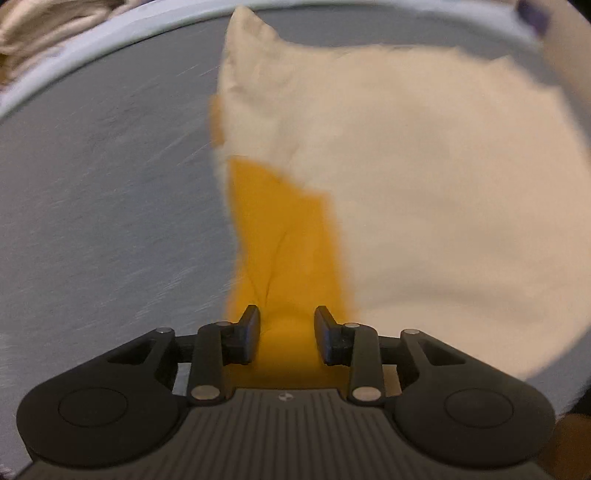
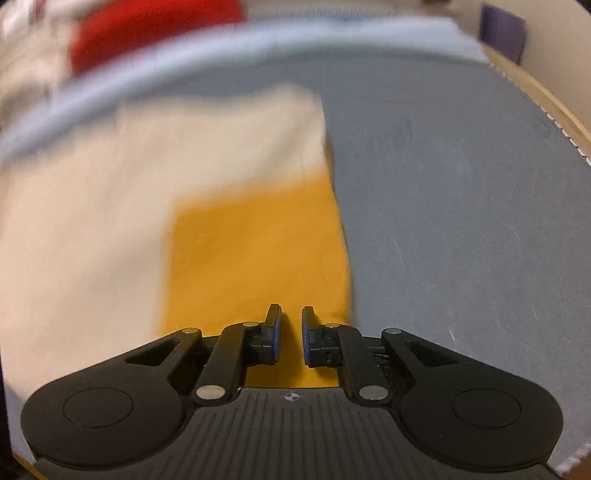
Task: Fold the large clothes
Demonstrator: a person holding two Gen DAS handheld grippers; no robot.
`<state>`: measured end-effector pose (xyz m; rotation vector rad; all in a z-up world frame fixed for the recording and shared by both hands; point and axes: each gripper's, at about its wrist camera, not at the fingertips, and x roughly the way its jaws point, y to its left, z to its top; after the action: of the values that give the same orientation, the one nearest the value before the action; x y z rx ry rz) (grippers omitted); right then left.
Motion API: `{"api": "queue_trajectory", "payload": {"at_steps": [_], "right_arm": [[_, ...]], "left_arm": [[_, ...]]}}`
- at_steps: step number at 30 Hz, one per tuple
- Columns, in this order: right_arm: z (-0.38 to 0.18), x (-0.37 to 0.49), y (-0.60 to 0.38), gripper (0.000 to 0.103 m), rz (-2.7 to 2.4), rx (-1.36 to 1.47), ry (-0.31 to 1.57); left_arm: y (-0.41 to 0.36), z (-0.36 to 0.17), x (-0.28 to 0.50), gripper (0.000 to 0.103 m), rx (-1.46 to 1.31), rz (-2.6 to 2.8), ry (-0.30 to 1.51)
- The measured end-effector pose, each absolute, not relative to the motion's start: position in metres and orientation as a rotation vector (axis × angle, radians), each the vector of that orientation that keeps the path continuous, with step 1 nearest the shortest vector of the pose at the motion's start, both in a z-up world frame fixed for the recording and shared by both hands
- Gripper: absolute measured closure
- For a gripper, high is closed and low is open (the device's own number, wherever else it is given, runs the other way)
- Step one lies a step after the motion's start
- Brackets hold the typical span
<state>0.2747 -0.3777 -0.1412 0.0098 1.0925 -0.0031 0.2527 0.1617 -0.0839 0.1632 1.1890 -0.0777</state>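
Left wrist view
- Garment: a cream garment (image 1: 424, 177) with a mustard-yellow part (image 1: 284, 236) lies spread on the grey-blue table (image 1: 103, 206), filling the right half of the view.
- Long axis: the yellow part runs as a strip from the gripper straight up the picture, narrowing where the cream cloth overlaps it; a cream corner points toward the table's pale far rim.
- Left gripper (image 1: 286, 323): jaws moderately apart, with yellow cloth lying in the gap; the pads do not press on it.
- Beyond the rim: a heap of beige cloth (image 1: 40, 26) at top left; whether it sits in a container cannot be told.

Right wrist view (blurred)
- Garment: the same piece occupies the left and centre, cream above and to the left, the yellow part (image 2: 258, 251) as a rectangle lengthwise up from the gripper, its right edge lying along bare table (image 2: 461, 221).
- Right gripper (image 2: 291, 321): jaws narrow, a slim gap showing over the yellow cloth; no fold visibly pinched.
- Beyond the rim: a red cloth (image 2: 147, 29) and pale cloth at top left; a purple object (image 2: 502, 31) at top right.
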Motion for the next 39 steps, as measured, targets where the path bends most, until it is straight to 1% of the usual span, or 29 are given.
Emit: {"api": "queue_trajectory", "payload": {"at_steps": [2, 5, 8, 10, 12, 13, 15, 16, 17, 19, 20, 21, 22, 23, 26, 27, 30, 32, 35, 37, 39], "right_arm": [[-0.143, 0.268, -0.382, 0.094, -0.017, -0.041, 1.095], [-0.145, 0.259, -0.396, 0.094, -0.065, 0.0, 1.14], [-0.155, 0.256, -0.406, 0.094, -0.121, -0.052, 1.231], [-0.142, 0.252, -0.411, 0.094, -0.178, -0.054, 1.207], [-0.108, 0.248, -0.414, 0.094, -0.238, 0.006, 1.096], [-0.089, 0.244, -0.414, 0.09, -0.252, 0.043, 1.031], [-0.048, 0.231, -0.405, 0.089, -0.261, 0.085, 0.888], [-0.029, 0.22, -0.398, 0.087, -0.251, 0.095, 0.819], [-0.016, 0.21, -0.391, 0.084, -0.241, 0.108, 0.765], [0.009, 0.181, -0.369, 0.067, -0.215, 0.142, 0.643], [0.015, 0.17, -0.36, 0.065, -0.196, 0.151, 0.601], [0.017, 0.157, -0.348, 0.064, -0.175, 0.155, 0.565], [0.015, 0.145, -0.336, 0.064, -0.158, 0.154, 0.538], [0.01, 0.136, -0.325, 0.064, -0.145, 0.156, 0.525], [-0.013, 0.133, -0.293, 0.064, -0.091, 0.156, 0.601], [-0.015, 0.135, -0.285, 0.064, -0.073, 0.156, 0.597], [-0.02, 0.143, -0.264, 0.064, -0.018, 0.083, 0.573], [-0.025, 0.147, -0.259, 0.064, 0.016, 0.055, 0.6], [-0.028, 0.154, -0.257, 0.064, 0.071, 0.063, 0.633], [-0.026, 0.145, -0.252, 0.064, 0.101, 0.038, 0.647], [-0.028, 0.136, -0.246, 0.064, 0.12, 0.007, 0.647]], "left_arm": [[0.17, -0.073, 0.246, 0.065, 0.13, -0.042, 1.171], [0.176, -0.065, 0.233, 0.066, 0.082, -0.061, 1.171], [0.181, -0.085, 0.227, 0.064, 0.172, -0.034, 1.271], [0.18, -0.08, 0.222, 0.064, 0.228, 0.031, 1.28], [0.179, -0.059, 0.217, 0.064, 0.235, 0.082, 1.211], [0.178, -0.042, 0.211, 0.064, 0.204, 0.091, 1.145], [0.176, -0.008, 0.198, 0.064, 0.11, 0.092, 1.012], [0.174, 0.009, 0.188, 0.064, 0.059, 0.091, 0.937], [0.17, 0.023, 0.178, 0.064, 0.017, 0.084, 0.873], [0.161, 0.041, 0.159, 0.064, -0.034, 0.05, 0.799], [0.155, 0.044, 0.146, 0.062, -0.058, 0.035, 0.771], [0.15, 0.045, 0.137, 0.058, -0.077, 0.03, 0.756], [0.146, 0.04, 0.125, 0.055, -0.112, 0.023, 0.746], [0.14, 0.036, 0.117, 0.055, -0.149, 0.022, 0.747], [0.128, 0.0, 0.097, 0.055, -0.316, 0.024, 0.815], [0.126, -0.01, 0.092, 0.055, -0.367, 0.031, 0.845], [0.151, -0.044, 0.104, 0.055, -0.544, 0.06, 0.918], [0.17, -0.067, 0.113, 0.054, -0.692, 0.066, 0.958], [0.183, -0.088, 0.126, 0.048, -0.841, 0.099, 0.974], [0.186, -0.097, 0.132, 0.041, -0.872, 0.138, 0.968], [0.188, -0.105, 0.135, 0.04, -0.9, 0.17, 0.973]]}}
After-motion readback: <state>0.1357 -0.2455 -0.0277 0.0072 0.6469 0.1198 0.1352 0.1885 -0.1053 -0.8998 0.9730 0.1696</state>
